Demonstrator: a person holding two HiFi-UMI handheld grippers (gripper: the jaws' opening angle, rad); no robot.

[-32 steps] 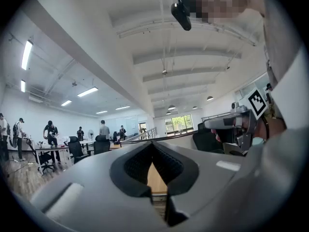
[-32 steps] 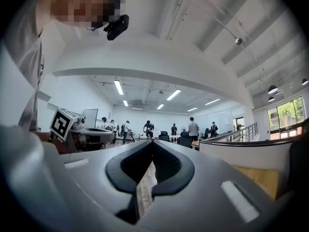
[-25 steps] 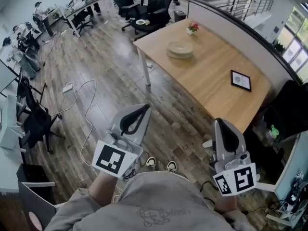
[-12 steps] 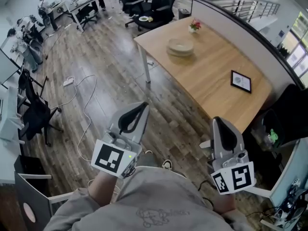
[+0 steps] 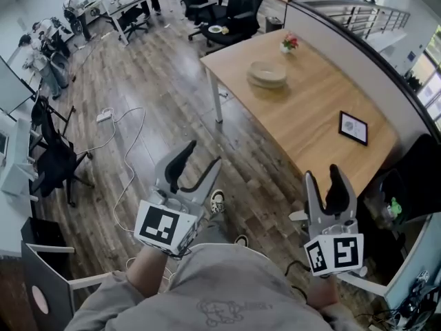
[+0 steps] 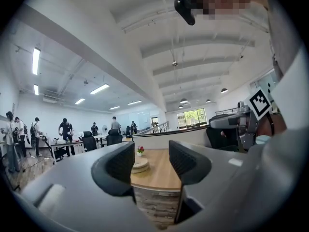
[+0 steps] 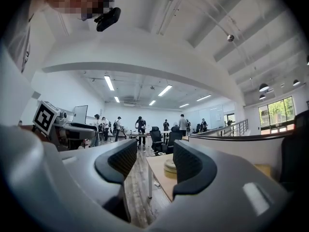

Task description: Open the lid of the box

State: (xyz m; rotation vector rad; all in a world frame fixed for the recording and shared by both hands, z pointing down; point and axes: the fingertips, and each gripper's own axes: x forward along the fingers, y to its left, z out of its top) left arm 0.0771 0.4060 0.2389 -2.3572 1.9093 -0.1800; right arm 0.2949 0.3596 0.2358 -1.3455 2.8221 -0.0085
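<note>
A round, flat, pale box with its lid on lies on the far part of a long wooden table. It also shows small between the jaws as the box and the box. My left gripper and right gripper are held low in front of the person's body, above the wood floor and well short of the table. Both point toward it. The jaws of the left gripper and of the right gripper are opening, with nothing between them.
A small flower pot and a dark framed tablet also sit on the table. Black office chairs stand behind it, another chair at the left. A white cable with a power strip lies on the floor. People stand at far desks.
Both grippers' jaws have gone from shut to open. The person's feet have shifted on the floor and the view has moved a little.
</note>
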